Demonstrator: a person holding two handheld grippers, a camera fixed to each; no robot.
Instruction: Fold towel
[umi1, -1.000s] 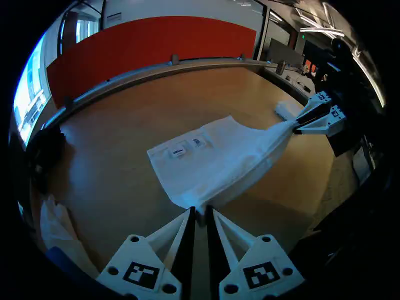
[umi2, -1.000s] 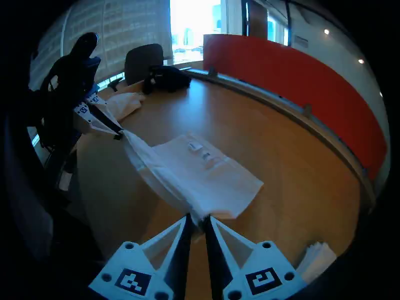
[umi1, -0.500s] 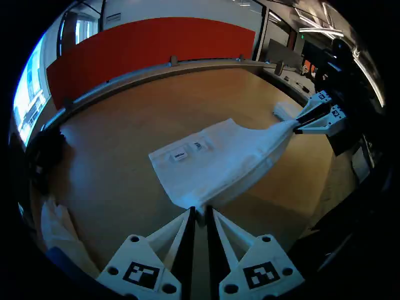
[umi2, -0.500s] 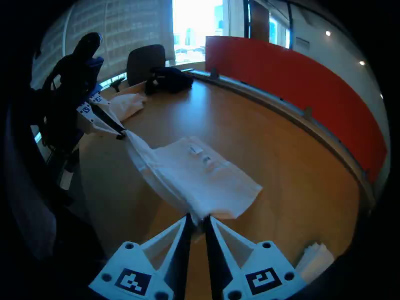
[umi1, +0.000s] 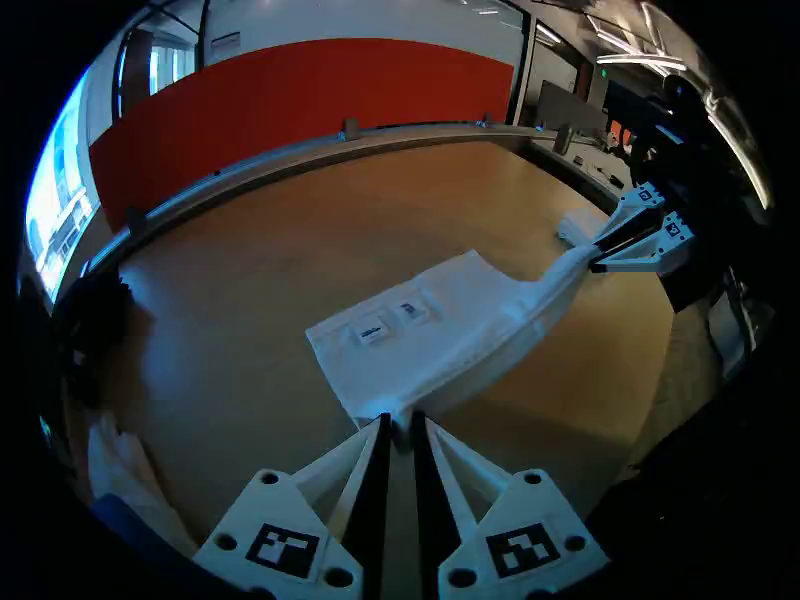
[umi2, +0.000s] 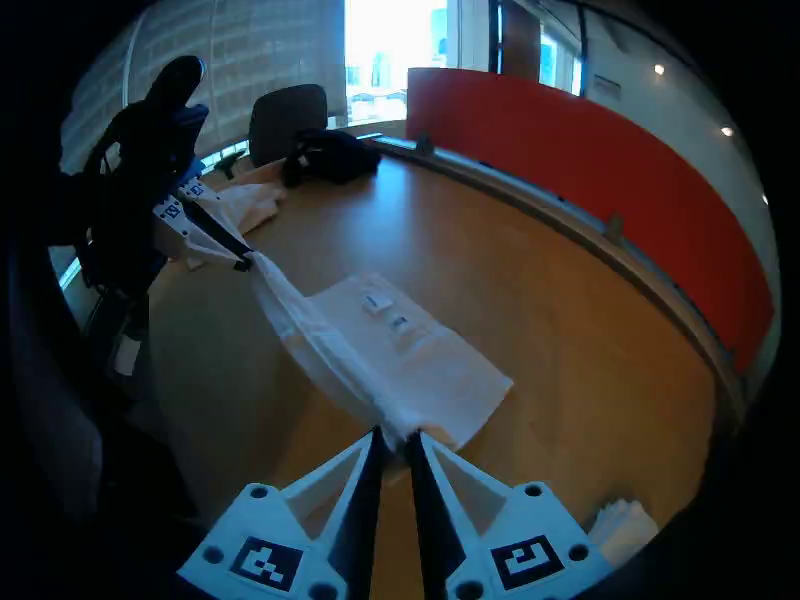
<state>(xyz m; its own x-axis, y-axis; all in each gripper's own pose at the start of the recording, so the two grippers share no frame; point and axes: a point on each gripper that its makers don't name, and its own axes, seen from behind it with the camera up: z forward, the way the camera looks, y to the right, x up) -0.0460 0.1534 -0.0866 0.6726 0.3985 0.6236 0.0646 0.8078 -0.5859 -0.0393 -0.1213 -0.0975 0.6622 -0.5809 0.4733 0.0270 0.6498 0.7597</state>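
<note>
Left gripper view: towel (umi1: 450, 320) bears 2 small labels (umi1: 372, 331), writing unreadable.

white towel (umi1: 440, 325) half-lifted, near edge raised.

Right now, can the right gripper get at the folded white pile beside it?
Probably not freely: the pile lies close, nothing between, but the right gripper is shut on the towel corner.

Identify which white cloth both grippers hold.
The tagged white towel, pinched by left gripper and right gripper; crumpled white cloth and folded white stack lie free.
</note>
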